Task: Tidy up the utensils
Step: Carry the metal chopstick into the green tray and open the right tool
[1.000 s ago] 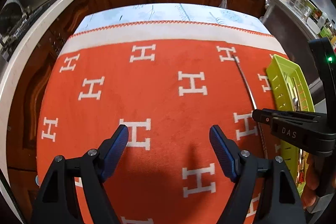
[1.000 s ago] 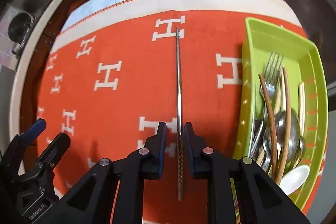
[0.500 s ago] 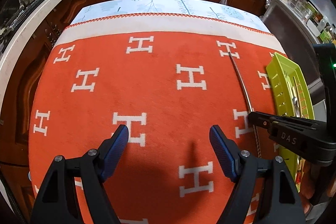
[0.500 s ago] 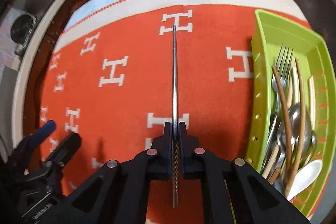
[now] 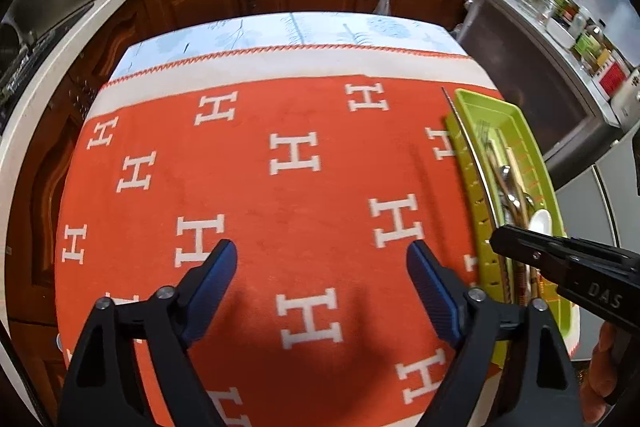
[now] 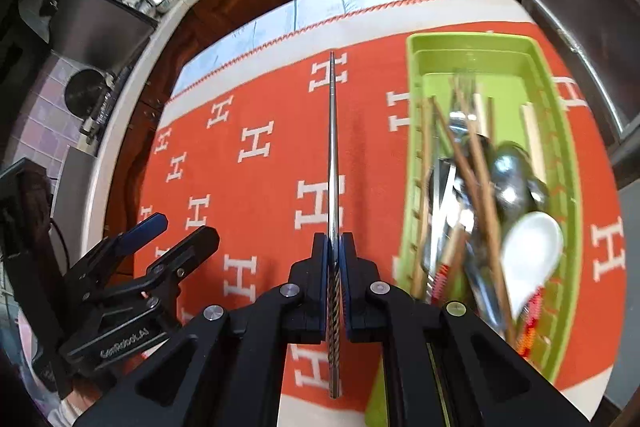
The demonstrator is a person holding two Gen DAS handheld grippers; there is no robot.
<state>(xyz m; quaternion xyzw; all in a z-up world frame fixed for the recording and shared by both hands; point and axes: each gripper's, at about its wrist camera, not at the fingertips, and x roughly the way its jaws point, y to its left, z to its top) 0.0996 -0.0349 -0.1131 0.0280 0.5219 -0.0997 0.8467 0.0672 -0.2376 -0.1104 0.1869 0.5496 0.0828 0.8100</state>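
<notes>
My right gripper had just clamped the metal chopstick and raised it beside the green tray, ready for depositing; my left gripper had widened, empty.

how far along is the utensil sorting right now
Done: forks, spoons and wooden chopsticks already lie in the green tray. In hand: the right gripper is shut on a metal chopstick. Left: dropping it in the tray. The left gripper is open, empty.
</notes>
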